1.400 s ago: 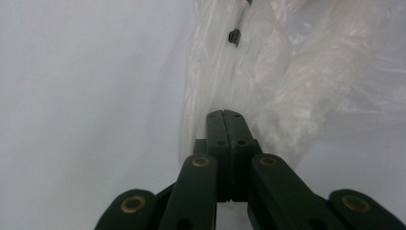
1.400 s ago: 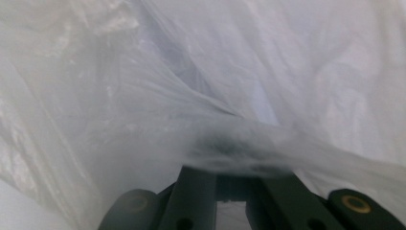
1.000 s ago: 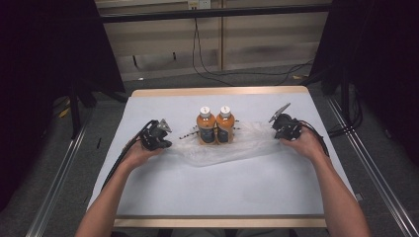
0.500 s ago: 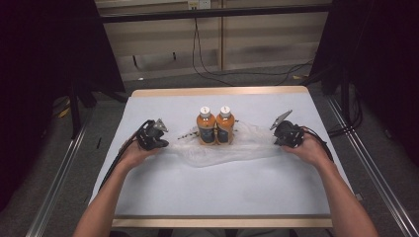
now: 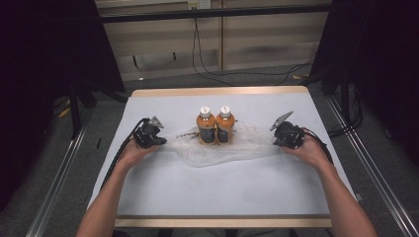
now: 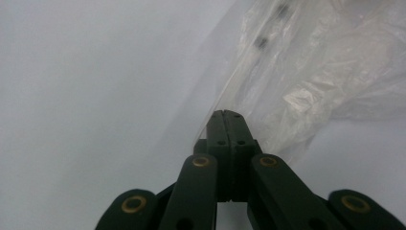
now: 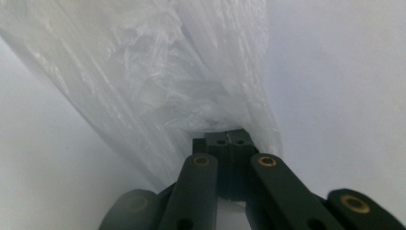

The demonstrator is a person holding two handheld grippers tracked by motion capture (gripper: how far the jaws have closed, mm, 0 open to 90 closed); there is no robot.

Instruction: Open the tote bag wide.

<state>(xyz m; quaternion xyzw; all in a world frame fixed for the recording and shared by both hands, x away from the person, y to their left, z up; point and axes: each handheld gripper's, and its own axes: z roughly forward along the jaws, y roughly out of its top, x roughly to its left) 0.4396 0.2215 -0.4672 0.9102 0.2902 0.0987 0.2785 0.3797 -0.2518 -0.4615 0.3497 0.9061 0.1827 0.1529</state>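
Stretching a plastic bag (image 5: 217, 150) flat: left tool (image 5: 150, 134) and right tool (image 5: 285, 133) each clenched on an edge. Two bottles (image 5: 216, 126) standing on it; pull evenly, gently, to avoid tipping them.

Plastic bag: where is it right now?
In the high view the clear plastic bag lies across the middle of the table, stretched between the left gripper and right gripper, with two orange bottles standing at its centre.

Two bottles (image 5: 216, 124) side by side on bag (image 5: 217, 148), mid-table (image 5: 207, 187)
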